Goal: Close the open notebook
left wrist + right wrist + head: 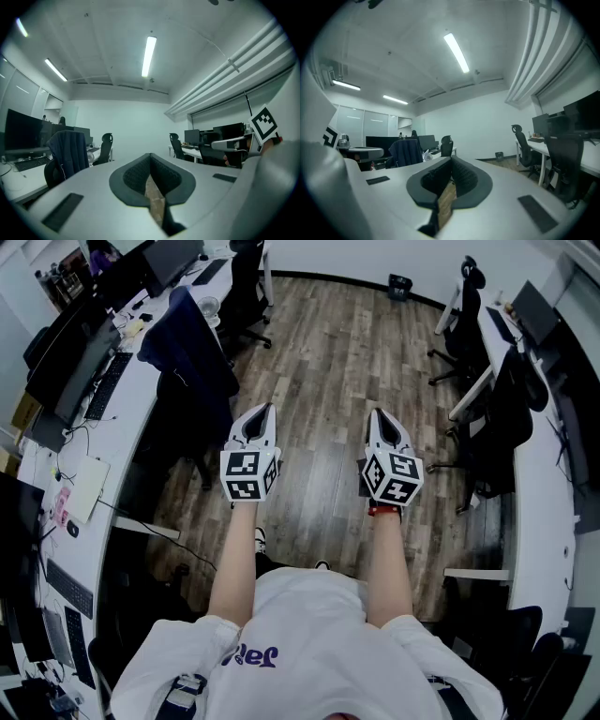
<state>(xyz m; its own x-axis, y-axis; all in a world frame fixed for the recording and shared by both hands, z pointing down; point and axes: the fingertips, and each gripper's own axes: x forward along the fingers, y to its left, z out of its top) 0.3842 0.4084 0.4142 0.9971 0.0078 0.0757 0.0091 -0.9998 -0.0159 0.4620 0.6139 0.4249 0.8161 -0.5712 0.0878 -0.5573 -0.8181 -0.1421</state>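
Note:
No open notebook shows plainly in any view. I hold both grippers level at waist height over the wooden floor (323,362) of an office aisle. My left gripper (265,411) has its jaws together with nothing between them, and only a thin strip of floor shows behind them in the left gripper view (150,158). My right gripper (378,414) stands a hand's width to its right, likewise shut and empty, as the right gripper view (451,161) shows. Both point down the aisle.
A long white desk (141,381) with monitors and keyboards runs along the left, with a flat white thing (87,487) lying on it. A chair draped with a dark jacket (187,348) stands beside it. More desks (539,512) and black chairs (466,310) line the right.

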